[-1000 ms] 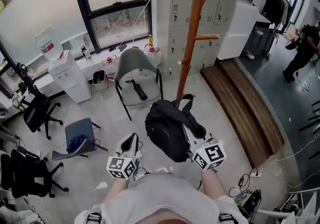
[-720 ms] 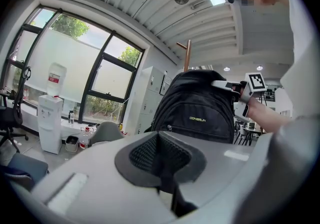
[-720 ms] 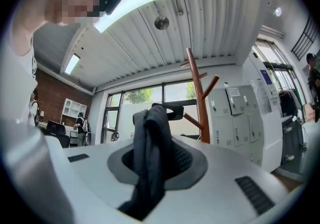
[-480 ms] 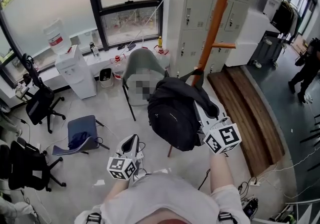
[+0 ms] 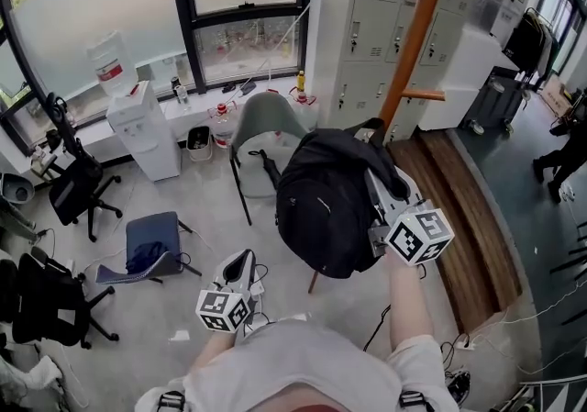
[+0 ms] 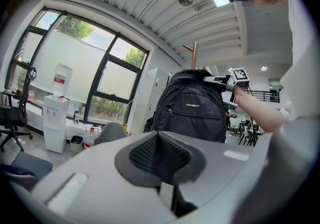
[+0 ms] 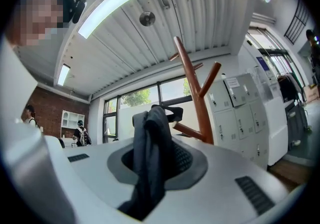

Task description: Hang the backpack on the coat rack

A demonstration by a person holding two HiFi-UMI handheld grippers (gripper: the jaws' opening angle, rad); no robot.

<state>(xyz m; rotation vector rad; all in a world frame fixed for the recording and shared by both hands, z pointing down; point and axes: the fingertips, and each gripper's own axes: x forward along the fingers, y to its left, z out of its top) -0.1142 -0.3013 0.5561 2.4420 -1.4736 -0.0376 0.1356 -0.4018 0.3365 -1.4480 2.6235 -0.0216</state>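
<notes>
My right gripper [image 7: 150,178] stayed pinched on the strap [image 7: 152,123] of the backpack [image 5: 326,208]; since a second earlier I had lifted it higher and farther, nearer the coat rack [image 5: 417,34], while my left gripper [image 5: 240,265] hung low, jaws pressed together, empty

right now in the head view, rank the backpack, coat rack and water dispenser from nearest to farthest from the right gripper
1. backpack: its strap is clamped in the right gripper, and the bag hangs just left of it.
2. coat rack: orange pole ahead, at upper right.
3. water dispenser: far left, by the window.
</notes>
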